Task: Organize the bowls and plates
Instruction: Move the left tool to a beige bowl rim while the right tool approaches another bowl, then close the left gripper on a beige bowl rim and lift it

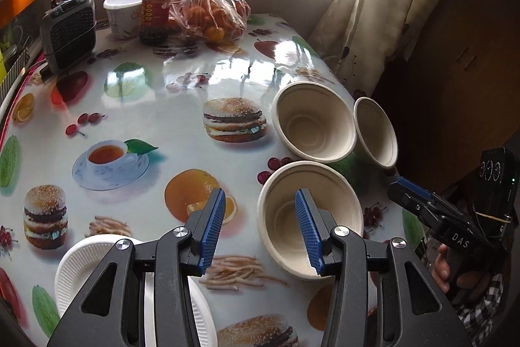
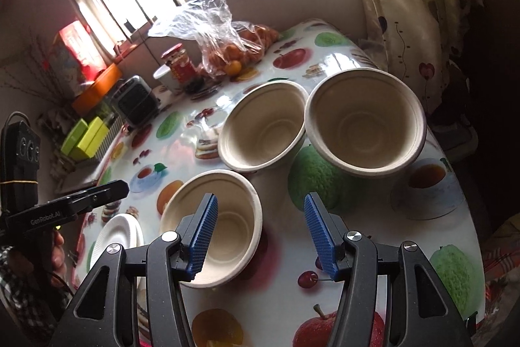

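Three beige paper bowls stand upright on the fruit-print table (image 1: 195, 86): a near one (image 1: 279, 223) (image 2: 234, 226) and two farther ones side by side (image 1: 312, 126) (image 1: 377, 132) (image 2: 263, 126) (image 2: 364, 126). White paper plates (image 1: 97, 259) (image 2: 120, 236) lie stacked at the near left. My left gripper (image 1: 260, 200) hovers open over the near bowl's left rim, nothing pressed between its pads. My right gripper (image 2: 261, 204) hangs open above the same bowl's right rim, gripping nothing. Each gripper shows in the other's view (image 1: 406, 187) (image 2: 120, 184), held by a hand.
At the far end of the table are a clear bag of oranges (image 1: 208, 12), a red-lidded jar (image 1: 156, 12), a white tub (image 1: 123, 12) and a small grey heater (image 1: 70, 28). A curtain (image 1: 357, 5) hangs past the table's right edge.
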`<action>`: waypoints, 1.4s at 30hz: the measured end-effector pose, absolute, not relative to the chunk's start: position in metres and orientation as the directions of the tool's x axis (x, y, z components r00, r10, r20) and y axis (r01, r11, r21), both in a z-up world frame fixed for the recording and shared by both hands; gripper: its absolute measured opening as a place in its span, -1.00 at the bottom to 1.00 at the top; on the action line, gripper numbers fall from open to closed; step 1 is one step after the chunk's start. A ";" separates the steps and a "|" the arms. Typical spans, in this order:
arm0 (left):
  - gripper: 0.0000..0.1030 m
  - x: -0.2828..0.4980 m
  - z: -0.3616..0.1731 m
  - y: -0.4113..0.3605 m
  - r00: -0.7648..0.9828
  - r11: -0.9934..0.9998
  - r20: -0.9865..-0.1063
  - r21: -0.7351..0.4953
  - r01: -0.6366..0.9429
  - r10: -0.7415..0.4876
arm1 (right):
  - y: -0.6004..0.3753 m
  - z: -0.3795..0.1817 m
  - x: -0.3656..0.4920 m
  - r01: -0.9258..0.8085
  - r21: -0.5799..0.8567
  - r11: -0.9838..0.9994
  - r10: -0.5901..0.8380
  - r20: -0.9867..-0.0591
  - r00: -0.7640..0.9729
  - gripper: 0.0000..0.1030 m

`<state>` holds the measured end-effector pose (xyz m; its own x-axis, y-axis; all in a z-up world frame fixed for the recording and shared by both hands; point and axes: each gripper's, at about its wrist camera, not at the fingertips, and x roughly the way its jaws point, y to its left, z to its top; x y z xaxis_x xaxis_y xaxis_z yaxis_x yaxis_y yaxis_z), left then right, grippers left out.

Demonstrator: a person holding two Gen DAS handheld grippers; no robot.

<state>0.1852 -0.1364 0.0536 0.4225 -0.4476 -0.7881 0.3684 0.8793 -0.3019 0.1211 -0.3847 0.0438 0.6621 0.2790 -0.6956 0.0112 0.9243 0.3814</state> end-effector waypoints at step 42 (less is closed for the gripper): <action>-0.26 0.311 0.009 -0.234 0.305 0.874 -0.854 -0.293 0.389 -0.422 | -0.399 -0.003 0.196 0.037 0.489 0.872 0.367 -0.701 0.612 -0.31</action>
<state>0.3112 -0.2342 0.0090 0.3053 -0.4222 -0.8536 0.3885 0.8736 -0.2931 0.1958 -0.3993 -0.0026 0.6117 0.3671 -0.7008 0.0369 0.8716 0.4888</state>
